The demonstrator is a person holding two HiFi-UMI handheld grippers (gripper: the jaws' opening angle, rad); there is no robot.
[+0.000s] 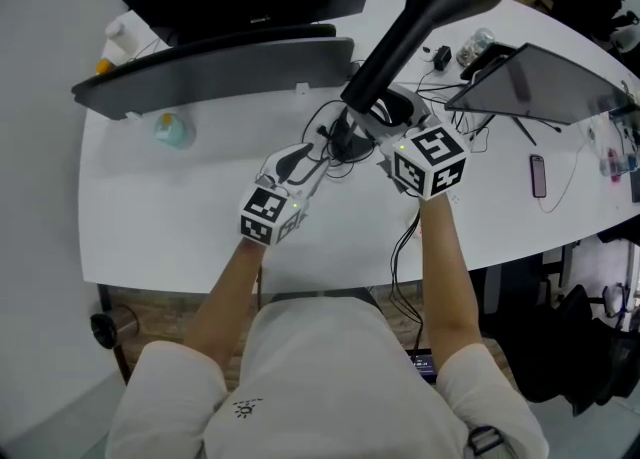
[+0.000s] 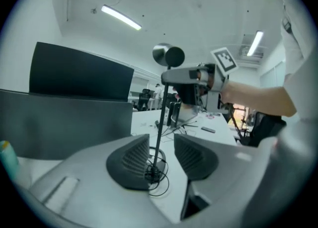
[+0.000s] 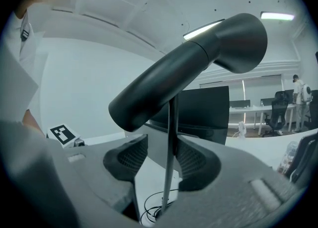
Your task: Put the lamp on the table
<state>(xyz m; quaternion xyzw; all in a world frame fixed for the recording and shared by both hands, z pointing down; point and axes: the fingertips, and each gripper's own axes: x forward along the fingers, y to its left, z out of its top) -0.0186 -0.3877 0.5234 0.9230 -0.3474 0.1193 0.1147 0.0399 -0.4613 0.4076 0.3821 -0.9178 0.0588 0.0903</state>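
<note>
So the black desk lamp with the skinny stem is standing on the white table, right gripper sitting loose around the stem with jaws apart, not clamping, and left gripper spread wide, empty, near the base.

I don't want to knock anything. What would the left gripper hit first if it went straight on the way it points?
Likely the lamp's thin pole, low down: it stands in line with the gap between the open jaws. How far off is unclear.
</note>
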